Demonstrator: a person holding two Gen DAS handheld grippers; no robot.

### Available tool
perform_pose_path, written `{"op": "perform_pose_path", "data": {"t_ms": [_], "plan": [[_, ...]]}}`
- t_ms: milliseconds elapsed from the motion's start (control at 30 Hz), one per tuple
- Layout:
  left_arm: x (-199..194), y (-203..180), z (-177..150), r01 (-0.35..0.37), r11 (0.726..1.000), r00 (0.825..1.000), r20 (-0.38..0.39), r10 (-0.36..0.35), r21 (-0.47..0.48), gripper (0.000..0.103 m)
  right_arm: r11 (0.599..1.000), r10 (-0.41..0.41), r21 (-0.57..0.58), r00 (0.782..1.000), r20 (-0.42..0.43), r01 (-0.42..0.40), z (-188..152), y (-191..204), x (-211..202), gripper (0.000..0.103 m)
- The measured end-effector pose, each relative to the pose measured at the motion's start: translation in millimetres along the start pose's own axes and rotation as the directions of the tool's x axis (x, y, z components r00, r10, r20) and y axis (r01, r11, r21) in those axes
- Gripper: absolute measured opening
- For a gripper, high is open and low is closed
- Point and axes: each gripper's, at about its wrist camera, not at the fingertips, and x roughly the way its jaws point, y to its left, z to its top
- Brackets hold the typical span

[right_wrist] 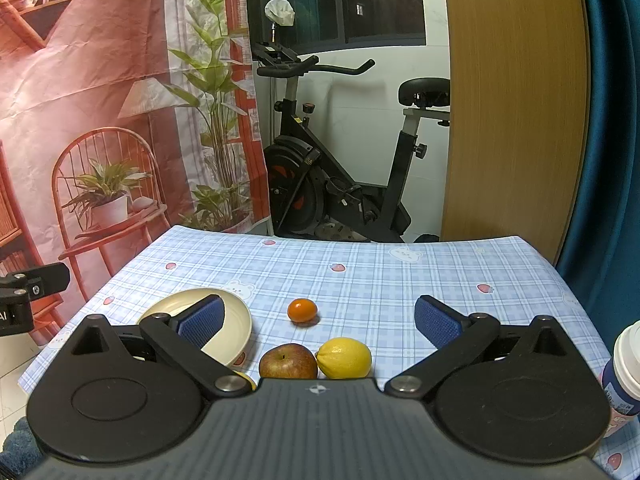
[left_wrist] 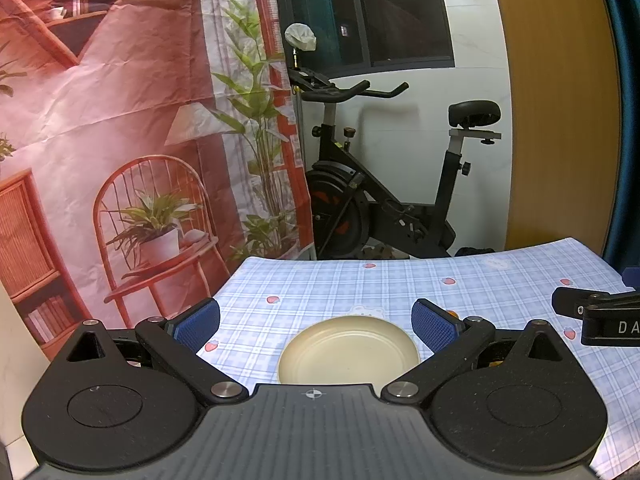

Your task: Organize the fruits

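Observation:
A cream plate lies empty on the blue checked tablecloth, between and below my open left gripper. In the right wrist view the same plate sits at the left, partly behind my left finger. A small orange lies mid-table. A red apple and a yellow lemon touch each other near the gripper body. Another yellow fruit peeks out beside the apple, mostly hidden. My right gripper is open and empty above the fruits.
A white-capped bottle stands at the table's right edge. The right gripper's side shows in the left wrist view, and the left gripper's in the right wrist view. An exercise bike stands behind the table.

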Motion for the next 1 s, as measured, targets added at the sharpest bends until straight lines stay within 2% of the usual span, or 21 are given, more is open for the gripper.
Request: {"op": "perform_pose_path", "data": {"t_ms": [1000], "plan": [[5.6, 4.0, 0.0, 0.026, 1.0, 1.0, -0.012, -0.026, 0.002, 0.103, 1.0, 0.001, -0.002, 1.0, 0.0, -0.001, 0.4, 1.1, -0.1, 0.103]]}}
